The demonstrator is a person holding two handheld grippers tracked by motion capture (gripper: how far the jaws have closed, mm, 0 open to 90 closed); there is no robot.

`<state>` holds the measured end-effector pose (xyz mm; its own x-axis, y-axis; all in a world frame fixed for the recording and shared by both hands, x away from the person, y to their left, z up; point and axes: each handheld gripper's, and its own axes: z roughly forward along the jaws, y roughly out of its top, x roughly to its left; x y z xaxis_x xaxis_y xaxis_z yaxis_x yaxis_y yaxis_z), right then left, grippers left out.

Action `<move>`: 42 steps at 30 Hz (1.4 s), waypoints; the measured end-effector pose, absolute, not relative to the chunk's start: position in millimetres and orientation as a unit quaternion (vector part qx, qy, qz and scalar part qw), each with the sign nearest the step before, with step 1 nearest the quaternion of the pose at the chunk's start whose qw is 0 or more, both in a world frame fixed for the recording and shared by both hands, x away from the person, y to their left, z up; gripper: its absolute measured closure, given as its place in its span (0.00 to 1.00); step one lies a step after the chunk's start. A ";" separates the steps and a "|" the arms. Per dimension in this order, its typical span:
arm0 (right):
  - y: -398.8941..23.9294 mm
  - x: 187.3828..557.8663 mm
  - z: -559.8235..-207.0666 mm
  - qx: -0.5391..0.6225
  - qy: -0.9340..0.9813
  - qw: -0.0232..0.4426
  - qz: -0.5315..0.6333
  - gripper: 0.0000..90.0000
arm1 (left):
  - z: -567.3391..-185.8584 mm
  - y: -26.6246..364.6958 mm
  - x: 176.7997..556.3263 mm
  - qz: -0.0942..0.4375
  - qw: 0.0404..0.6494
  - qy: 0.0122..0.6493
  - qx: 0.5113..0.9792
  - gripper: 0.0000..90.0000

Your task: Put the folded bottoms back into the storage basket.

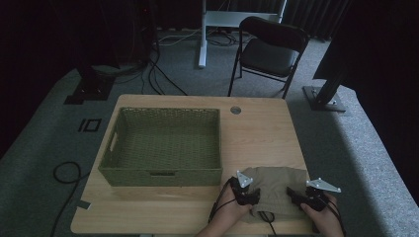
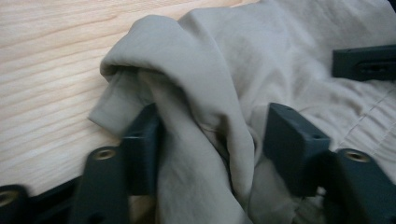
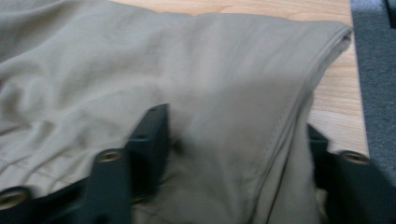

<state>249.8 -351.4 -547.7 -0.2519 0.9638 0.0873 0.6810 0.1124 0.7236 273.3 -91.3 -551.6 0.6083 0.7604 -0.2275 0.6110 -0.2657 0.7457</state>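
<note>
A rectangular green woven basket [image 1: 163, 145] with handle slots sits on the left half of the light wooden table [image 1: 262, 131]; its inside shows only bare weave. Just right of it, at the near edge, lies a crumpled beige cloth garment [image 1: 274, 190]. The left gripper [image 1: 247, 193] pinches a bunched fold of its left side, jaws half closed. The right gripper [image 1: 307, 197] grips its seamed right edge.

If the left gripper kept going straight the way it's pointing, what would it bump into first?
Probably the beige cloth. A bunched fold of it already sits between the jaws of the left gripper, so it would push deeper into that. Beyond it lies more cloth, then the right gripper, though depth is hard to judge.
</note>
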 end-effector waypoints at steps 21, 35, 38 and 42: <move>-352.4 244.7 -528.3 0.594 0.693 0.196 0.359 0.90 | -537.8 -94.4 291.3 0.072 0.430 0.369 0.821 0.89; -356.7 248.4 -490.8 0.588 0.668 0.184 0.417 0.91 | -490.7 -83.7 306.0 0.074 0.458 0.347 0.815 0.89; -356.1 248.9 -480.4 0.585 0.663 0.187 0.428 0.91 | -480.2 -80.2 307.9 0.079 0.469 0.339 0.812 0.89; -353.0 250.1 -467.3 0.580 0.661 0.191 0.436 0.91 | -466.4 -75.9 311.5 0.085 0.474 0.333 0.811 0.89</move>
